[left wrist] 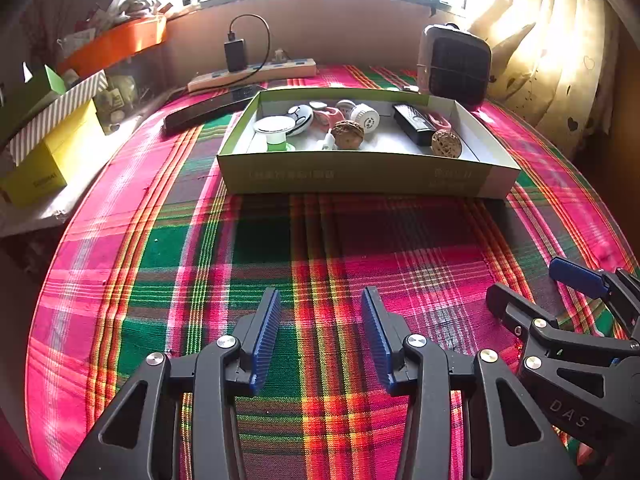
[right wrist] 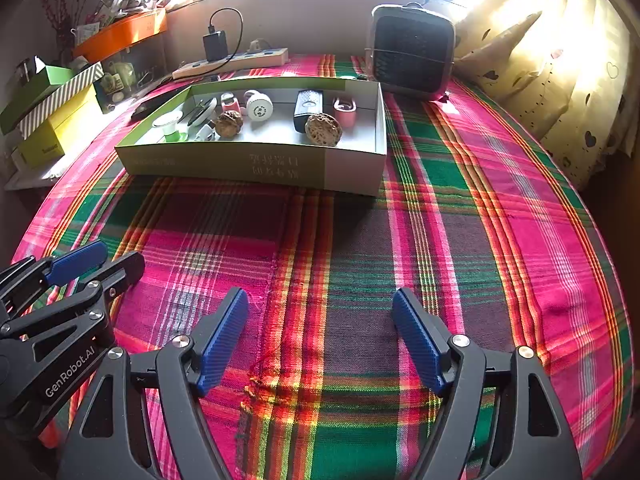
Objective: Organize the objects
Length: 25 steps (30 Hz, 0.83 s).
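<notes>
**My two tongs held open over a plaid cloth, the filled box beyond them**

A table covered in a pink, green and red plaid cloth (right wrist: 500, 216) fills most of both views. At its far edge, under a bright window, stand a grey fan heater (right wrist: 412, 56) on the right and a white power strip (left wrist: 256, 74) with a black charger plugged in on the left. Stacked boxes and an orange tray (left wrist: 120, 42) sit off the table's far left side.

On the far half of the cloth rests a shallow green and white cardboard box (left wrist: 360, 178), open at the top. It is well apart from both of my tongs.

Near me, my left tongs (left wrist: 320, 316) hover low above the cloth, the blue pads parted, with nothing between them. My right tongs (right wrist: 320, 316) hover just to their right, spread wider, also with nothing between them. Each shows at the edge of the other's camera.

Inside the box lie the small things. A black rectangular device (right wrist: 307, 110) lies right of centre. A white cylinder (right wrist: 260, 107) lies on its side near the middle. A white disc on a green base (left wrist: 276, 130) stands at the left end. Two brown walnuts rest along the near wall: one walnut (left wrist: 348, 134) at the centre, the other walnut (left wrist: 446, 144) to the right. A pink item (right wrist: 345, 112) sits at the far right.
</notes>
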Available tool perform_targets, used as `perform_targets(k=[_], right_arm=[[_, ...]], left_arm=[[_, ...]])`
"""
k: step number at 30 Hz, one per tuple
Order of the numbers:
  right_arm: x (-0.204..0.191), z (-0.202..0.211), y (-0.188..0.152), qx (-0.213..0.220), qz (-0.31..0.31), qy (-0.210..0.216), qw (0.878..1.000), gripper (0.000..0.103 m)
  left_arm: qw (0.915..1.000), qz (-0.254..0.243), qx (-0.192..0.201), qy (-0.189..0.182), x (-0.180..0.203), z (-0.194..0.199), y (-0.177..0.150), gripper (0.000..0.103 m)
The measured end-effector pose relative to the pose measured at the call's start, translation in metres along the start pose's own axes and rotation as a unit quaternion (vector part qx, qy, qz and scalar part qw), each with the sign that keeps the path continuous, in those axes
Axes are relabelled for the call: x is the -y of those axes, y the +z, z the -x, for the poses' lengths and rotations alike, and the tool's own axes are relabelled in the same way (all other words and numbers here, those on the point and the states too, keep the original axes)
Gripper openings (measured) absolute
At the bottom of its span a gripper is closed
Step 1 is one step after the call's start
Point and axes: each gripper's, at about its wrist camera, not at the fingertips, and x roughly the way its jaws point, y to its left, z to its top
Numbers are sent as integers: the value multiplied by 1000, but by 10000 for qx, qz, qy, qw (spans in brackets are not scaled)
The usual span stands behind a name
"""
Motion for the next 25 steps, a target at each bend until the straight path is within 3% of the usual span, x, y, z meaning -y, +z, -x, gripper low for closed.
perform_targets(k=[25], right_arm=[[0, 0, 0, -7, 13, 15, 10000, 77]], left_arm=[[10000, -3, 2, 1, 0, 0, 0, 41]])
